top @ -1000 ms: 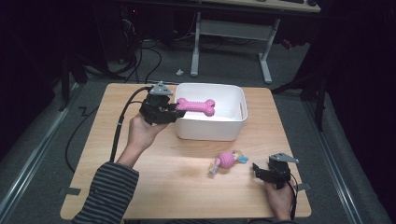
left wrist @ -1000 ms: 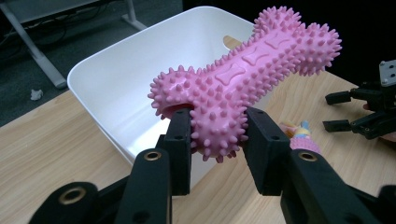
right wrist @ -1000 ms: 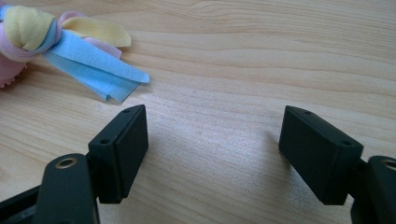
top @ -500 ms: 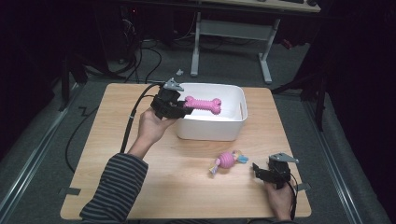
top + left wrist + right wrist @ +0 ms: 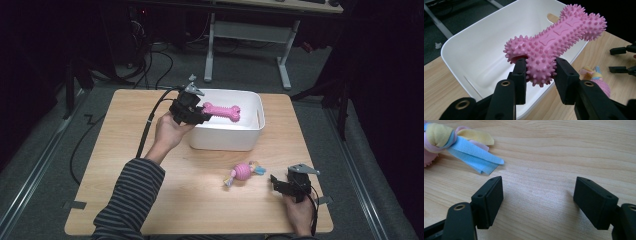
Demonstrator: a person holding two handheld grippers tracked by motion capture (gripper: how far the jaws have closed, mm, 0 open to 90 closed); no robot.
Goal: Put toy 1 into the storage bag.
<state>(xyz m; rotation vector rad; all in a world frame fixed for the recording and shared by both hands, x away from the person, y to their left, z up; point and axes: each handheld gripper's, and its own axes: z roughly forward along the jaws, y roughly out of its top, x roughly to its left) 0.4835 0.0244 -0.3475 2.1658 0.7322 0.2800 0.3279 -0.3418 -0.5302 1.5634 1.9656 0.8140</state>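
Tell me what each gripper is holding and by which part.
The left gripper is shut on the pink spiky bone toy at one knobbed end, holding it over the white bin. The right gripper is open over the table, holding nothing.

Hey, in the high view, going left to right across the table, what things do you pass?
Left gripper → pink spiky bone that it holds over the white bin → small pink rope toy on the table → right gripper.
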